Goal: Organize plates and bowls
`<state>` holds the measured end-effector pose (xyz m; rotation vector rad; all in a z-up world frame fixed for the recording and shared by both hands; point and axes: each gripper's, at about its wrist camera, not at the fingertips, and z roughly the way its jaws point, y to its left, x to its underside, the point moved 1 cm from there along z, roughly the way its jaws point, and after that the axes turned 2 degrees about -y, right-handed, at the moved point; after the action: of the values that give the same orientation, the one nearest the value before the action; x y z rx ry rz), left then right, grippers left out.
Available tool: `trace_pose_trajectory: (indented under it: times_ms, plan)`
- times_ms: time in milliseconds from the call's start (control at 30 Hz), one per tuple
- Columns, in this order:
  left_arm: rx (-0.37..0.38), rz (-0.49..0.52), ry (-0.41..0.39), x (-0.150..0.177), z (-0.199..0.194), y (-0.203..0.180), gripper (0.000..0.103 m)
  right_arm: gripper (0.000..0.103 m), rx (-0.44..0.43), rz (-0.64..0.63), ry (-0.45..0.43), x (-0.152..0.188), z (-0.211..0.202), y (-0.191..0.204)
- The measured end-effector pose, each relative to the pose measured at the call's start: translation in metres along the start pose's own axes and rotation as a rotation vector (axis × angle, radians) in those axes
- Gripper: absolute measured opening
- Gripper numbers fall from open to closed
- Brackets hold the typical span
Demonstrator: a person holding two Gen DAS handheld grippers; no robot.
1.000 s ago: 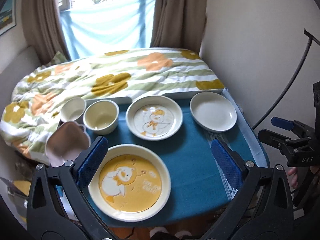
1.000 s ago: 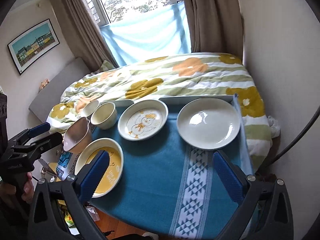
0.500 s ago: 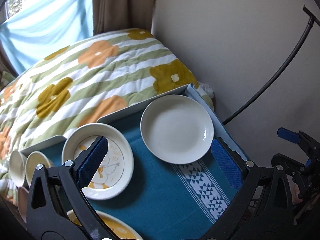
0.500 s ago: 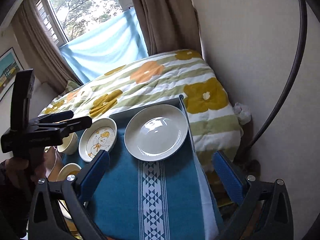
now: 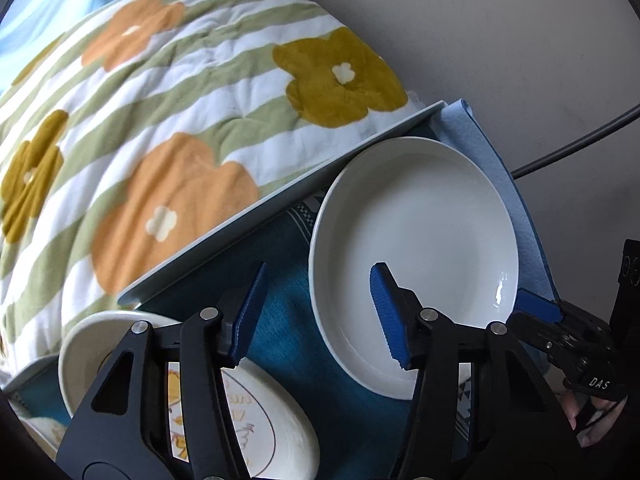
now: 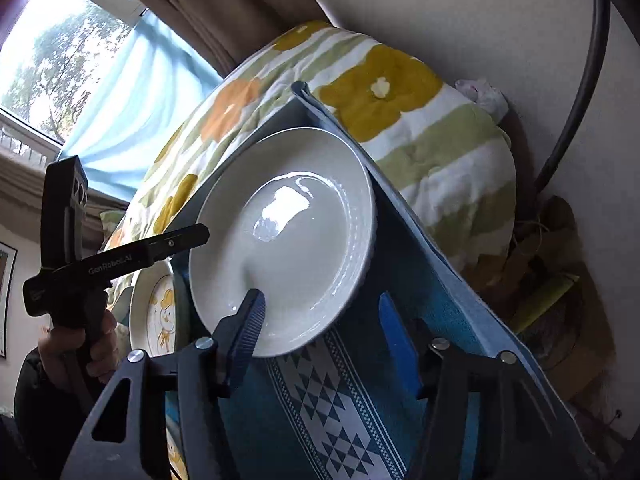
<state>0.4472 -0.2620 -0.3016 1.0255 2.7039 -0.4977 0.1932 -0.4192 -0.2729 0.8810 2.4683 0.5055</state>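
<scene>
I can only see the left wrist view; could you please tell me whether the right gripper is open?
Observer: Yes, the right gripper is open, its pads well apart.
Operator: Thank you. Where do its fingers sit relative to the plate?
Observer: One finger is over the plate, the other over the cloth, with the plate's near rim between them. Nothing is clamped.
Operator: Is there anything about that rim I should know?
Observer: The plate's outer wall is ribbed along that side, so I would expect the pads to hold there fairly well.
</scene>
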Motion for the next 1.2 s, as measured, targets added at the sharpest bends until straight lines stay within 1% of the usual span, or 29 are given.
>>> trace_pose_trajectory:
  times_ms: [67,133,200,267,300,333,400,433,633,867,1033,1200]
  plan:
    - [0.017,0.011,0.011,-0.003,0.007,0.001,0.047,0.05,0.017,0.023,-0.011,-0.001,0.006,-0.003]
    - [0.032,0.016,0.022,-0.006,0.013,0.001,0.036,0.046,0.036,0.039,-0.016,-0.003,0.011,-0.005]
    - [0.044,0.02,0.033,-0.007,0.018,0.001,0.032,0.037,0.045,0.059,-0.016,-0.005,0.016,-0.006]
    - [0.036,0.033,0.032,-0.008,0.02,0.0,0.026,0.032,0.051,0.071,-0.017,-0.008,0.021,-0.008]
    - [0.031,0.04,0.034,-0.007,0.019,-0.001,0.021,0.03,0.054,0.071,-0.028,-0.009,0.021,-0.008]
    - [0.042,0.041,0.035,-0.007,0.019,-0.001,0.017,0.028,0.059,0.07,-0.031,-0.01,0.022,-0.008]
    - [0.036,0.042,0.033,-0.008,0.019,-0.002,0.017,0.017,0.068,0.074,-0.033,-0.012,0.025,-0.008]
    - [0.029,0.045,0.032,-0.007,0.018,-0.003,0.017,0.015,0.076,0.077,-0.033,-0.012,0.025,-0.009]
    - [0.003,0.052,0.019,-0.005,0.015,-0.006,0.017,0.014,0.065,0.076,-0.033,-0.014,0.024,-0.011]
    - [-0.037,0.054,-0.027,-0.001,-0.006,-0.017,0.017,0.015,0.05,0.031,-0.044,-0.015,0.014,-0.006]
    - [-0.058,0.018,-0.085,0.012,-0.041,-0.026,0.017,0.015,0.026,-0.041,-0.061,-0.02,-0.009,0.005]
    - [-0.105,-0.054,-0.172,0.042,-0.097,-0.036,0.017,0.015,-0.022,-0.175,-0.064,-0.022,-0.041,0.026]
